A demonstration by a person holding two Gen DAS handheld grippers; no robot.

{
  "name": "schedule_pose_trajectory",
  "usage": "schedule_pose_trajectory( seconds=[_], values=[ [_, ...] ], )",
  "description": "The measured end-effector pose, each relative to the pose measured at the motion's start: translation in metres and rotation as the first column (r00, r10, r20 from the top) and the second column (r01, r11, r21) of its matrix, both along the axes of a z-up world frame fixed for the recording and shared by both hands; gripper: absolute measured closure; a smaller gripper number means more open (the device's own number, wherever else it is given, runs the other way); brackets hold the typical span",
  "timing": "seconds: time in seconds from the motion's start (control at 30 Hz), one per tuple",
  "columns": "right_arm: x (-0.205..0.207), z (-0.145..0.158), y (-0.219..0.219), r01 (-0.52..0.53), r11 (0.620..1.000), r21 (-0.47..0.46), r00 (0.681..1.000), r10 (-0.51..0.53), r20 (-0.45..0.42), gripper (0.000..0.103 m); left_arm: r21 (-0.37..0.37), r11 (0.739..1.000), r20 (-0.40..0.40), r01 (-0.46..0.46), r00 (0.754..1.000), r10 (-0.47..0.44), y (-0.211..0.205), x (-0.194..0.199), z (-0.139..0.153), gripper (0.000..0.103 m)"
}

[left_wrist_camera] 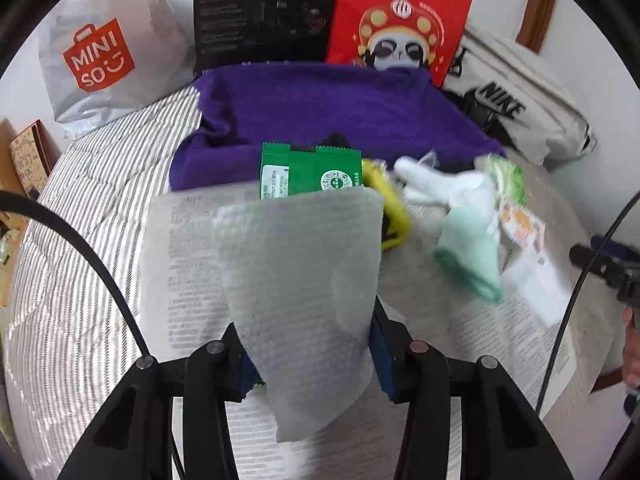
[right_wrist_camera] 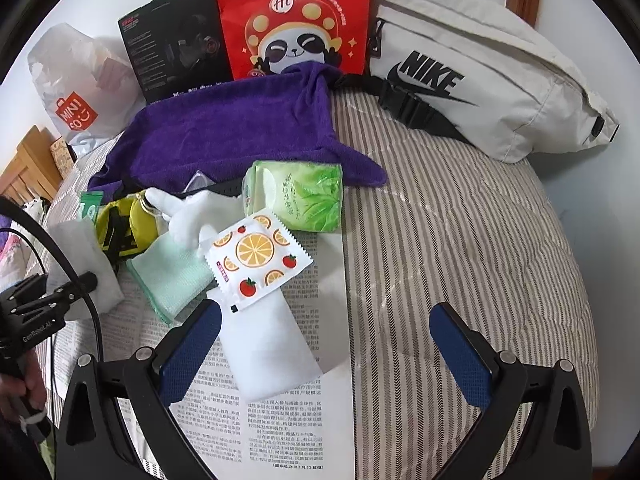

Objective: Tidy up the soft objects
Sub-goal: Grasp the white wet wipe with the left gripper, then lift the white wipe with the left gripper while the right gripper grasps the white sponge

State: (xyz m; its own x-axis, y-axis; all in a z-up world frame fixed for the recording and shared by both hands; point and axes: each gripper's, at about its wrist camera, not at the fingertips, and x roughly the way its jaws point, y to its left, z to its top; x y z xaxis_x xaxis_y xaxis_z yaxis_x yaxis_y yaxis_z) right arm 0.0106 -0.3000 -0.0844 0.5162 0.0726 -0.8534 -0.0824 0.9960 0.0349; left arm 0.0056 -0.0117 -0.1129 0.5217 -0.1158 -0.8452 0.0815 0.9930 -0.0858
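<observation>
Left gripper [left_wrist_camera: 308, 360], bottom centre of left view: jaws drawn in on a grey-white cloth [left_wrist_camera: 298, 280], blue pads touching both edges; clamped, as far as can be told. Cloth held up over the newspaper [left_wrist_camera: 180, 264], lower tip hanging free between the arms.

Right gripper [right_wrist_camera: 326, 344], bottom of right view: jaws wide apart, nothing held. White pouch [right_wrist_camera: 272, 356] lying just beside the left pad [right_wrist_camera: 192, 352], on the newspaper.

Progress, judged: early. 1 cloth picked up, nowhere set down yet. Rest of pile unsorted at centre of right view: mint cloth [right_wrist_camera: 172, 276], white glove [right_wrist_camera: 188, 208], orange-print sachet [right_wrist_camera: 260, 260] overlapping the pouch, green tissue pack [right_wrist_camera: 304, 196], yellow-black item [right_wrist_camera: 120, 224], green packet [left_wrist_camera: 316, 172]. Purple towel [right_wrist_camera: 224, 128] spread unfolded behind the pile, 1 corner trailing right. No sorted stack or container visible.

Surface: bed with striped quilt [right_wrist_camera: 460, 240], newspaper laid over its near part. Upper frame, against a white wall: Miniso bag [left_wrist_camera: 104, 60] upper left, black box [right_wrist_camera: 172, 40], red panda bag [right_wrist_camera: 292, 20] centre, Nike waist bag [right_wrist_camera: 480, 80] upper right. Wooden furniture at far left edge; wooden post top right.
</observation>
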Motion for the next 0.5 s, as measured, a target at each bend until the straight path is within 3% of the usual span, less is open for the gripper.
schedule_pose_trajectory(
  seconds=[0.13, 0.2, 0.33, 0.5],
  values=[
    [0.0, -0.005, 0.003, -0.005, 1.0, 0.006, 1.0, 0.005, -0.017, 0.0, -0.017, 1.0, -0.026, -0.025, 0.999, 0.024, 0.013, -0.005, -0.009, 0.05],
    [-0.001, -0.007, 0.005, -0.013, 1.0, 0.007, 1.0, 0.013, -0.018, 0.0, -0.017, 1.0, -0.03, -0.025, 0.999, 0.025, 0.016, -0.011, -0.009, 0.04],
    [-0.002, -0.008, 0.009, -0.024, 1.0, 0.002, 0.999, 0.024, -0.021, 0.0, -0.026, 0.999, 0.007, -0.031, 0.999, 0.031, 0.024, -0.021, -0.005, 0.04],
    [-0.003, -0.011, 0.012, -0.032, 0.999, 0.001, 0.999, 0.032, -0.027, 0.0, -0.07, 0.998, 0.017, 0.001, 1.0, 0.0, 0.022, -0.02, -0.003, 0.069]
  ],
)
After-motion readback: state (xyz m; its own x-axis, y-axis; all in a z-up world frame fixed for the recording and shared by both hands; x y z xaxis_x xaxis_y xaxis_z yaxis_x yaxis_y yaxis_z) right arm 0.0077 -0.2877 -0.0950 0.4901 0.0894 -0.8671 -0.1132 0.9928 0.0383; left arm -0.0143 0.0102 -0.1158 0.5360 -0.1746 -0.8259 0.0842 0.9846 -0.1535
